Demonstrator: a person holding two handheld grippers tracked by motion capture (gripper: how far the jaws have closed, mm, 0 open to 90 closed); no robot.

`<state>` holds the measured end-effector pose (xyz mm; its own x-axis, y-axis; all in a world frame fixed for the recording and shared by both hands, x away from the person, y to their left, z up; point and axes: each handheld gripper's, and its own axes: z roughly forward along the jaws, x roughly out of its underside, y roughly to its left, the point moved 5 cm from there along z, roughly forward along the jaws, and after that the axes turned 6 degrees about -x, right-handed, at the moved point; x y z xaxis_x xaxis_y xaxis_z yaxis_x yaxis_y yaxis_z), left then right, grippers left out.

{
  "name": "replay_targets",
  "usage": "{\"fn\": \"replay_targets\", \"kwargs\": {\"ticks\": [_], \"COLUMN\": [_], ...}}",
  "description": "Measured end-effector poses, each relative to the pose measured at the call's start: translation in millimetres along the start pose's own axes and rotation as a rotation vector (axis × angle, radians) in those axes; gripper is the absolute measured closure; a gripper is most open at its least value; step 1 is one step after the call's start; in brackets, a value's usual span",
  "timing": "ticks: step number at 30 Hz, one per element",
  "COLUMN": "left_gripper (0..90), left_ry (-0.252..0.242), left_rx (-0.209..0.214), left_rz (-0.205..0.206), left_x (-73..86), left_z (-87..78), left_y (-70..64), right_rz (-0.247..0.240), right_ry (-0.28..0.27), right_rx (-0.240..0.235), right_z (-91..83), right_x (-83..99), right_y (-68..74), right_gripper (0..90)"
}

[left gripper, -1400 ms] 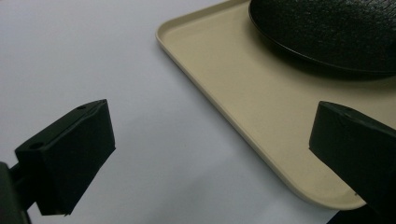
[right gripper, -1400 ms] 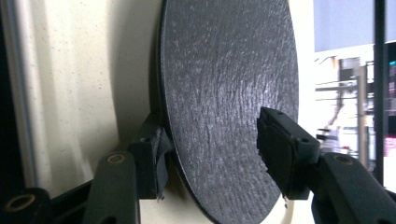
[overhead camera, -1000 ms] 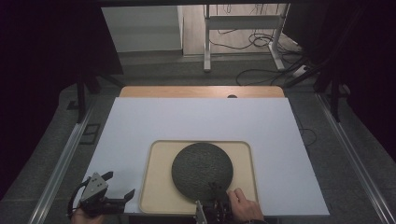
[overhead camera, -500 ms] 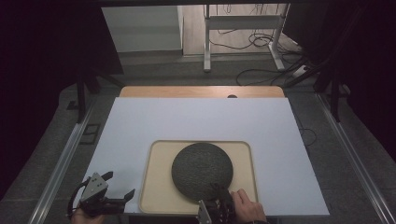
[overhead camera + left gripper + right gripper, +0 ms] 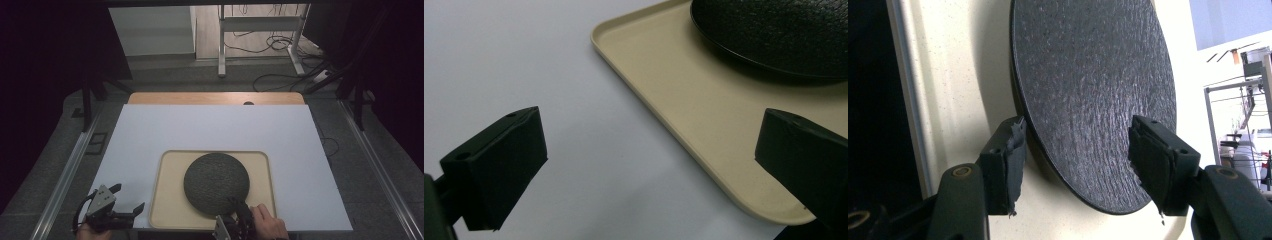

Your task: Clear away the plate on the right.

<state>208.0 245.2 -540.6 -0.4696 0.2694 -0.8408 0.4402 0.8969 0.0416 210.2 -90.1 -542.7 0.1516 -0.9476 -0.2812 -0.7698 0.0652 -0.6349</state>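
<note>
Now the dark round plate (image 5: 216, 183) lies on the beige tray (image 5: 170, 200), a little toward the right of its middle. The tray sits on the white sheet (image 5: 210, 130) that covers the bench (image 5: 215, 98), near the front edge.

The right gripper (image 5: 239, 212) is at the near edge of the plate, with the person's hand (image 5: 267, 225) behind it. In the right gripper view, its jaws stand open on both sides of the plate rim (image 5: 1088, 100): one jaw is below the rim next to the tray floor, the other is over the rough top face. I cannot tell if the pads already touch the plate, and a gap is visible, so it does not clamp it.

The left gripper (image 5: 120, 205) is off the tray, near its front left corner, above the white sheet. Its jaws are wide apart and hold nothing; in the left gripper view the corner of the tray (image 5: 684, 115) lies between them.
</note>
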Motion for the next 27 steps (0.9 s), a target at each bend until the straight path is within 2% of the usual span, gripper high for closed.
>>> {"fn": "replay_targets", "kwargs": {"ticks": [8, 15, 18, 24, 25, 27], "left_gripper": [0.0, 0.0, 0.0, 0.0, 0.0, 0.0], "left_ry": [0.002, 0.003, 0.004, 0.005, 0.004, 0.004], "left_rx": [0.000, 0.000, 0.000, 0.000, 0.000, 0.000], "left_rz": [-0.001, -0.003, -0.004, -0.005, -0.006, -0.006], "left_x": [0.1, 0.2, 0.2, 0.3, 0.2, 0.1], "left_z": [0.3, 0.3, 0.1, 0.0, -0.1, -0.2], "left_y": [0.2, 0.4, 0.6, 0.8, 0.9, 0.9], "right_rz": [0.016, 0.059, 0.059, 0.103, 0.129, 0.144], "right_ry": [-0.018, -0.041, -0.038, -0.054, -0.062, -0.064], "right_rx": [0.003, -0.009, -0.011, -0.011, -0.016, -0.018], "right_z": [-6.2, -11.0, -11.8, -13.3, -13.1, -13.1], "right_x": [3.1, 7.1, 8.2, 11.5, 13.3, 14.4], "right_y": [-3.0, -8.3, -9.5, -14.9, -17.2, -18.3], "right_gripper": [40.3, 39.9, 39.6, 38.4, 37.8, 37.6]}}
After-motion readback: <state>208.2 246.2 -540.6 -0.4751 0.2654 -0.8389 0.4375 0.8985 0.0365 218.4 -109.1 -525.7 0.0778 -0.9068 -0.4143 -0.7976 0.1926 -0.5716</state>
